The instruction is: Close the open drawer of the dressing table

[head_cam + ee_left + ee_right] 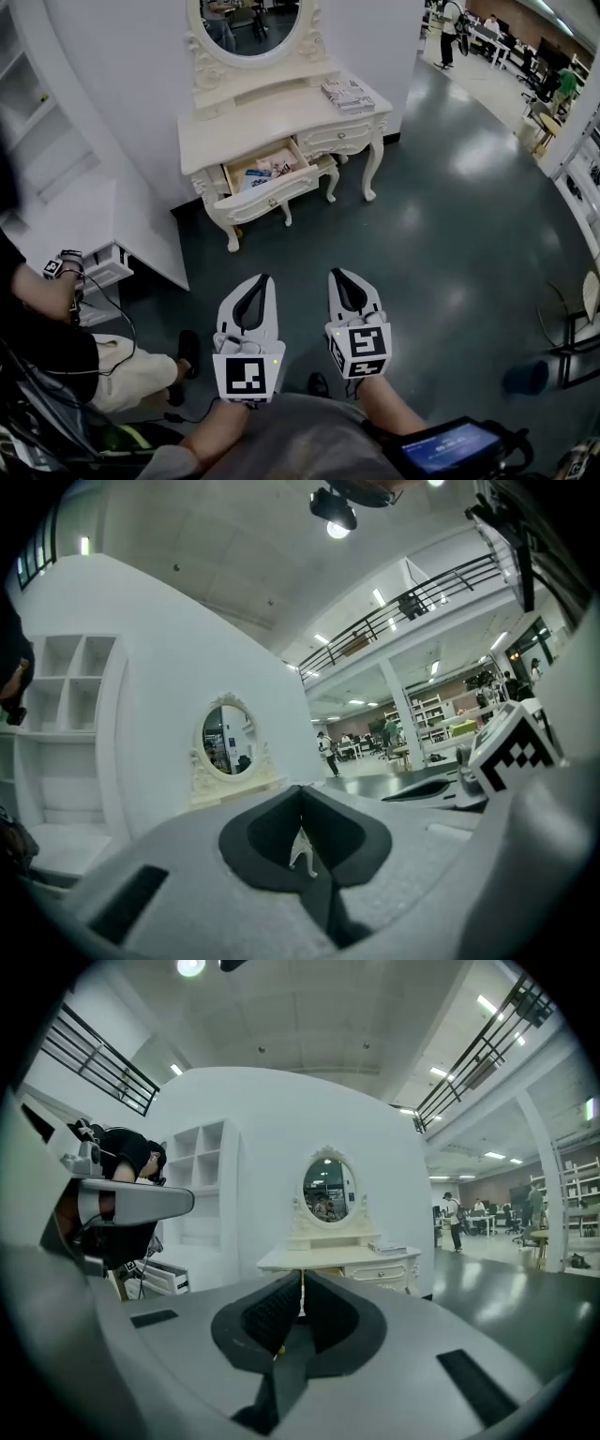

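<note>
The cream dressing table (281, 117) stands against the white wall, a few steps ahead. Its left drawer (274, 185) is pulled out, with small packets showing inside; the right drawer is pushed in. My left gripper (265, 278) and right gripper (336, 274) hover side by side over the dark floor, well short of the table, both shut and holding nothing. In the right gripper view the table (337, 1258) and its oval mirror (328, 1190) sit straight ahead past the closed jaws of the right gripper (301, 1274). The left gripper (300, 789) points at the mirror (228, 741).
A white shelf unit (84, 220) stands left of the table. A person (56, 319) crouches beside it at my left. A stack of books (349, 94) lies on the table's top. A blue stool (525, 377) and chairs (577, 323) are at the right.
</note>
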Demonstrator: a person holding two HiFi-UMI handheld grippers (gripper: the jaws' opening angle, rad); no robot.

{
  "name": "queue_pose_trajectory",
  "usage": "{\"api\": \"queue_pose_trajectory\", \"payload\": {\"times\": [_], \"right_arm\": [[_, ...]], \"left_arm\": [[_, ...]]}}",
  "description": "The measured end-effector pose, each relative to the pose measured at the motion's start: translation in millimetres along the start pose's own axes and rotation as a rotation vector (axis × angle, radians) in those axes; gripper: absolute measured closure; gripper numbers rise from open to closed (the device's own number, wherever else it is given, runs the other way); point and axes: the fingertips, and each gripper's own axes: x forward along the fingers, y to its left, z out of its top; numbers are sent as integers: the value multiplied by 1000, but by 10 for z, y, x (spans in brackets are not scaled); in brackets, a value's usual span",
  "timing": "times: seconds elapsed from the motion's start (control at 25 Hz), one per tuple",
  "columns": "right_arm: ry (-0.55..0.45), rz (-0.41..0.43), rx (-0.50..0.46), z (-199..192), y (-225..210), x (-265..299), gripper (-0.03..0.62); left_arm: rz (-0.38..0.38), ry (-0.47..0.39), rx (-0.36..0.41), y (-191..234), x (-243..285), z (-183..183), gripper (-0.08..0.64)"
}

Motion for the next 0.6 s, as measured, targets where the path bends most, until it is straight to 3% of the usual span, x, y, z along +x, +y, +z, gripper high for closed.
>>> {"api": "queue_pose_trajectory", "payload": {"times": [0.6], "right_arm": [[30,37,-5,-58,-263,461,577]], "left_arm": [[36,21,-32,108,500,-114,545]]}}
